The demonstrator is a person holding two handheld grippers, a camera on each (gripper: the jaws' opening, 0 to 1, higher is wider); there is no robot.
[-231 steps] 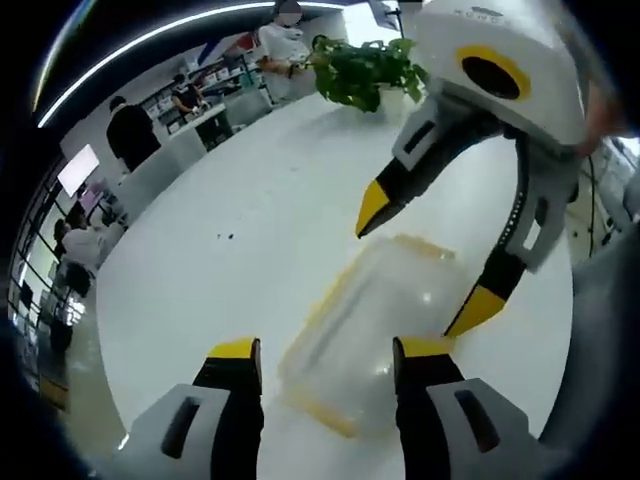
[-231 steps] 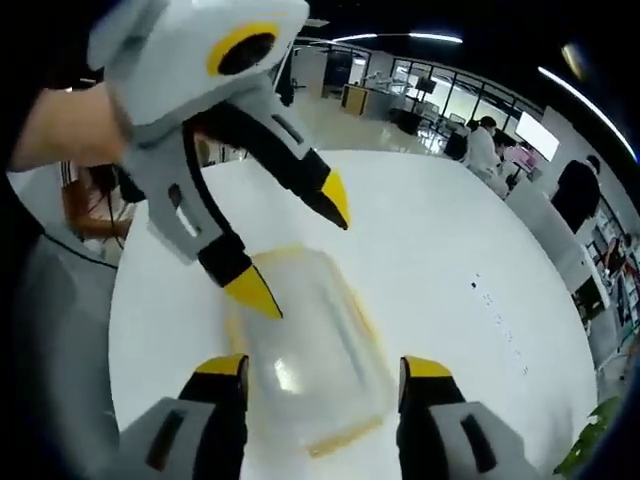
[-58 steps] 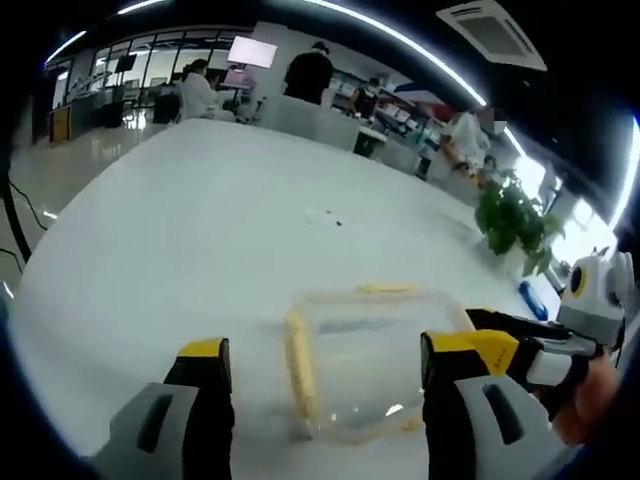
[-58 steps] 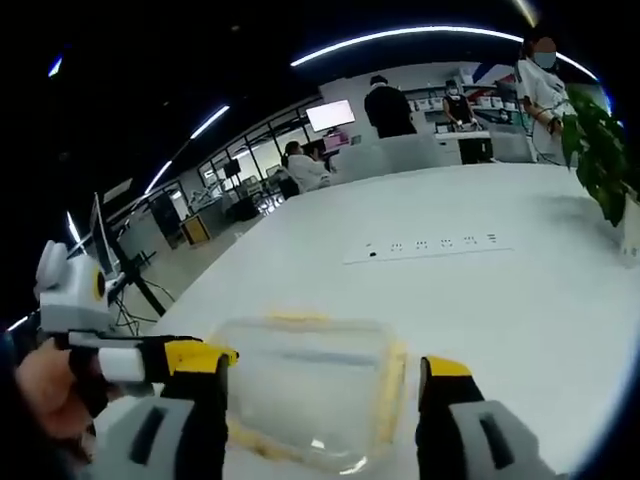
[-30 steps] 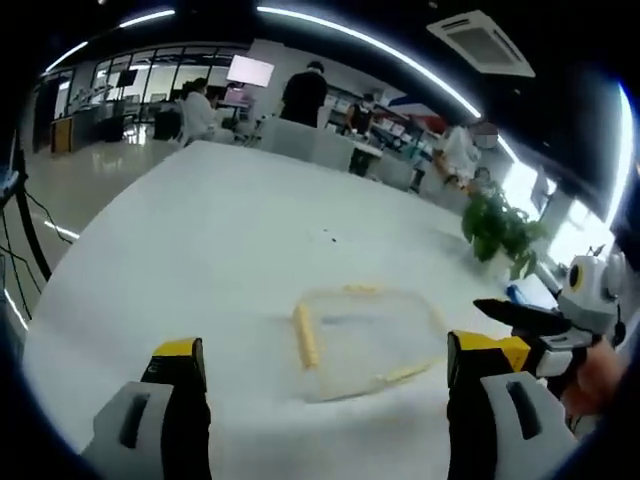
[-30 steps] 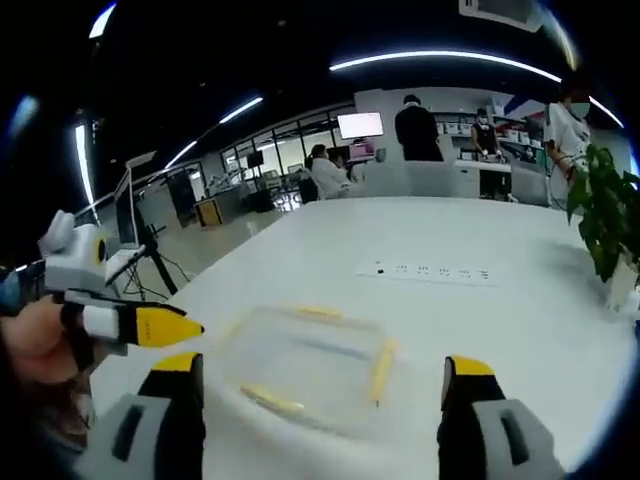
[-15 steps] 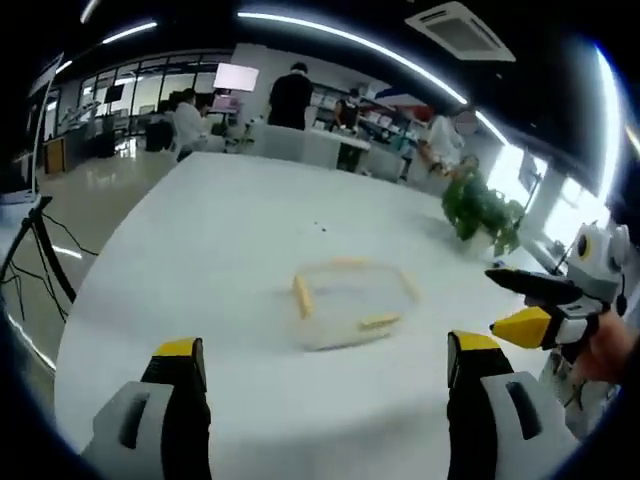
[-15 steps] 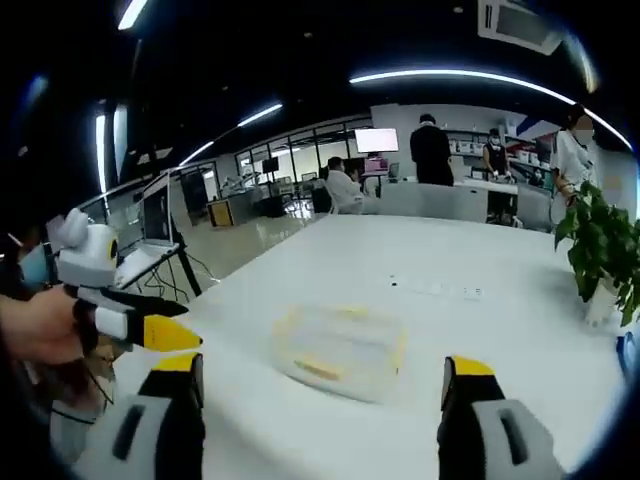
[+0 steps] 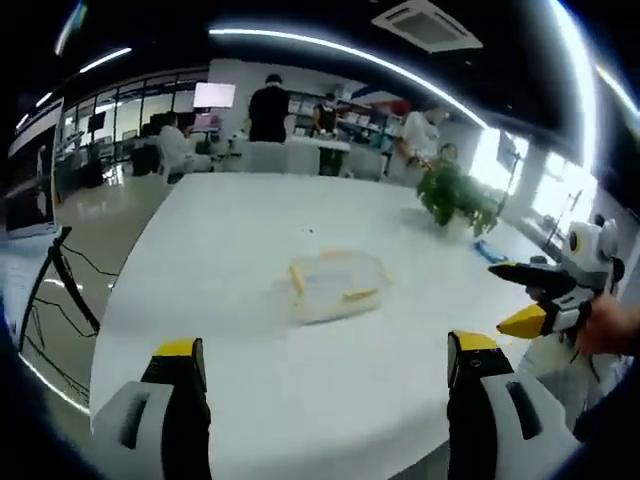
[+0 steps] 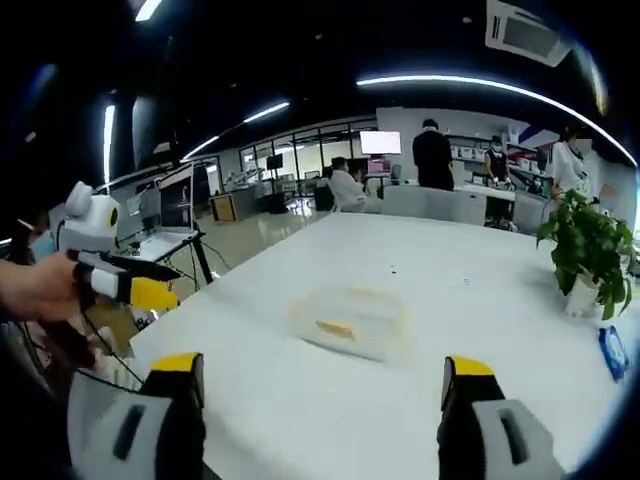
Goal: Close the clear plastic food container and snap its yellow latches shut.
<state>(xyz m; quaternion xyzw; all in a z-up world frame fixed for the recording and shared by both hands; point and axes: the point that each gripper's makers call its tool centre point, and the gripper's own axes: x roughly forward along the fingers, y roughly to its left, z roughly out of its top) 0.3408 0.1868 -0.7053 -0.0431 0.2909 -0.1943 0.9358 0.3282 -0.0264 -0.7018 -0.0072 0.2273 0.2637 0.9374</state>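
Clear food container (image 9: 333, 286) with yellow latches (image 9: 297, 278), lid on, resting alone out on the white table (image 9: 230, 240), short of the potted plant (image 9: 455, 199). Left gripper (image 9: 320, 352) and right gripper (image 10: 315, 366) both spread wide, grasping nothing, held well back from the container at the table's near edge.

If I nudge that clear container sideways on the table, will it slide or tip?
The clear container sits low and flat, so tipping looks unlikely. It appears empty, thin plastic, probably light, and the white table looks smooth, so it would likely slide easily, perhaps skidding or turning.
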